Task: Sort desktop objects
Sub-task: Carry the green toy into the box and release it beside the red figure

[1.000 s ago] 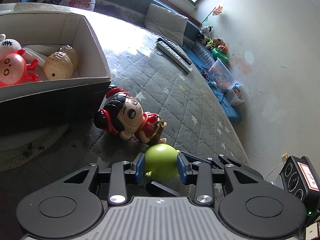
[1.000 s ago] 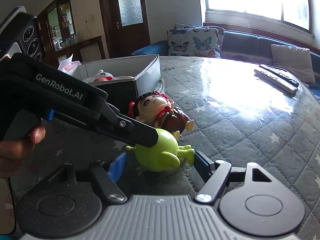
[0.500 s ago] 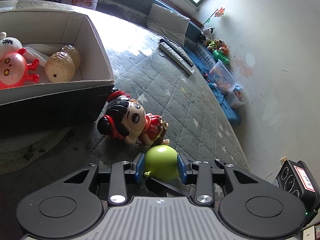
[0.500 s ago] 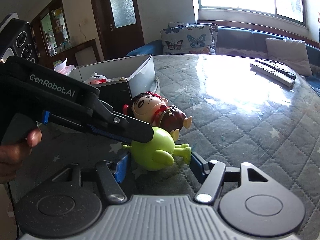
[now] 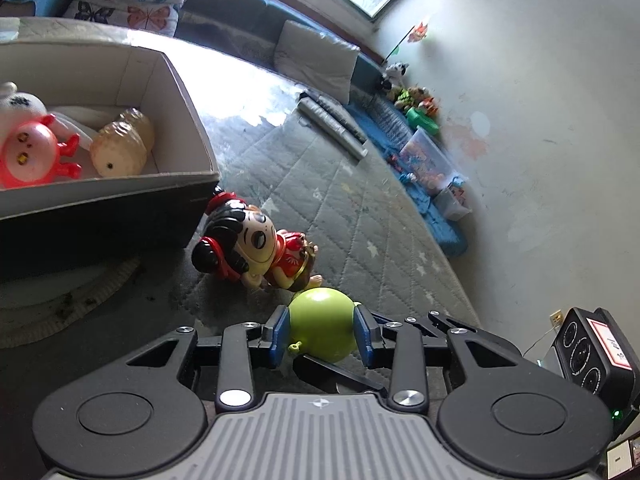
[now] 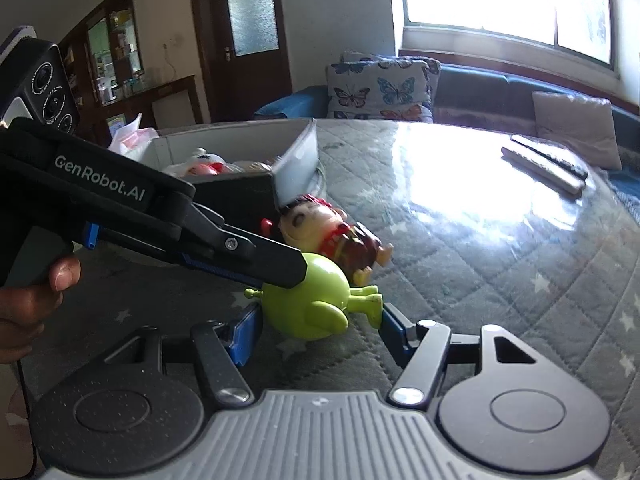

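Sunlight from the window glares off a quilted grey table cover (image 5: 344, 216) printed with small stars, with a blue sofa and butterfly cushions beyond it.

Left gripper (image 5: 322, 334): its blue pads press on both sides of the green round toy (image 5: 323, 330), so it is closed on the toy. In the right wrist view, this gripper's dark arm (image 6: 240, 248) reaches in from the left and covers the top left of the green toy (image 6: 312, 304). Whether the toy rests on the cover or is lifted off it, I cannot tell.

Right gripper (image 6: 316, 330): its jaws stand wide apart, one blue pad on each side of the toy. The left pad is close to the toy's body and the right one is near its feet. I cannot tell whether either touches.

Just ahead of the left gripper, beyond the green toy, a doll with black hair and red clothes (image 5: 256, 246) lies on its side, its feet close to the green toy. Farther ahead and to the left stands an open cardboard box (image 5: 176, 92) holding a pink round toy (image 5: 30, 154), a tan ribbed toy (image 5: 120, 148) and a white one (image 5: 18, 106). Two remote controls (image 5: 334, 126) lie well ahead to the right, far from both grippers.
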Action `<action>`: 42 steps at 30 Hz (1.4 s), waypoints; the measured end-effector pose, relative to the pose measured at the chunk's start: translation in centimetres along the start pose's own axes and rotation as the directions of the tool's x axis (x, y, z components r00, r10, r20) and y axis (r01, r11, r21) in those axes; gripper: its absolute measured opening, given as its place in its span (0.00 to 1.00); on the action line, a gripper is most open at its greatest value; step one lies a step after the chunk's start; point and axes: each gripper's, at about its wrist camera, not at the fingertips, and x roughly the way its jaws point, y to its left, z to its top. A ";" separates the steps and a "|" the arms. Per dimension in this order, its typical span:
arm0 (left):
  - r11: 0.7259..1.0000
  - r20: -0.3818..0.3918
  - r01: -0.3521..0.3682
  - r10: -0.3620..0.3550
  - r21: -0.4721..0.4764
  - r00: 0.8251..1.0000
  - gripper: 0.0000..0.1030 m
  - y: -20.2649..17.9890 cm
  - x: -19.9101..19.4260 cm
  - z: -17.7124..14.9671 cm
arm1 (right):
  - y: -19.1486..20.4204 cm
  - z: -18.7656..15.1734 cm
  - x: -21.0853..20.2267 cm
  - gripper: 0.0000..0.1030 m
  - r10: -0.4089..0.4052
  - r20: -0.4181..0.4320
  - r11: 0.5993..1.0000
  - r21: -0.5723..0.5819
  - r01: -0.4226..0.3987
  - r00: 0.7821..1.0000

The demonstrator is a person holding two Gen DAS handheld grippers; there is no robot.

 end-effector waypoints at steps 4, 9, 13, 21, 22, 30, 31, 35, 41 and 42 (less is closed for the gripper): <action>1.000 0.047 -0.001 0.002 -0.019 0.999 0.36 0.3 -2.0 0.0 | 1.6 1.1 -0.7 0.62 0.017 0.020 0.998 -0.052 -0.016 1.000; 0.999 0.114 -0.025 0.028 -0.034 0.993 0.36 1.1 -4.9 1.0 | 3.7 3.2 -0.2 0.62 0.052 0.044 0.993 -0.111 -0.047 0.998; 0.998 0.177 -0.042 0.051 -0.055 0.983 0.36 2.6 -7.1 2.5 | 5.5 5.7 0.9 0.62 0.082 0.065 0.984 -0.164 -0.070 0.995; 0.989 0.257 -0.101 0.127 -0.112 0.958 0.36 6.4 -8.9 6.5 | 8.3 11.1 5.5 0.62 0.155 0.062 0.967 -0.215 -0.138 0.986; 0.987 0.259 -0.105 0.134 -0.123 0.957 0.37 7.1 -8.9 7.0 | 8.6 11.7 6.5 0.62 0.162 0.054 0.965 -0.219 -0.147 0.985; 0.973 0.224 -0.138 0.178 -0.183 0.958 0.35 11.5 -6.8 10.3 | 8.2 15.0 12.9 0.62 0.189 -0.033 0.961 -0.201 -0.191 0.981; 0.972 0.218 -0.140 0.180 -0.190 0.959 0.35 11.9 -6.4 10.5 | 8.1 15.3 13.5 0.62 0.187 -0.045 0.961 -0.201 -0.192 0.981; 0.968 0.199 -0.145 0.186 -0.203 0.962 0.35 13.0 -5.5 11.0 | 8.0 15.5 15.0 0.62 0.174 -0.073 0.960 -0.210 -0.186 0.982; 0.966 0.177 -0.154 0.192 -0.210 0.965 0.35 13.5 -4.6 11.1 | 7.8 14.8 16.0 0.62 0.162 -0.100 0.963 -0.202 -0.179 0.982; 0.965 0.174 -0.154 0.193 -0.211 0.966 0.35 13.5 -4.5 11.1 | 7.8 14.7 16.1 0.63 0.160 -0.102 0.963 -0.200 -0.178 0.982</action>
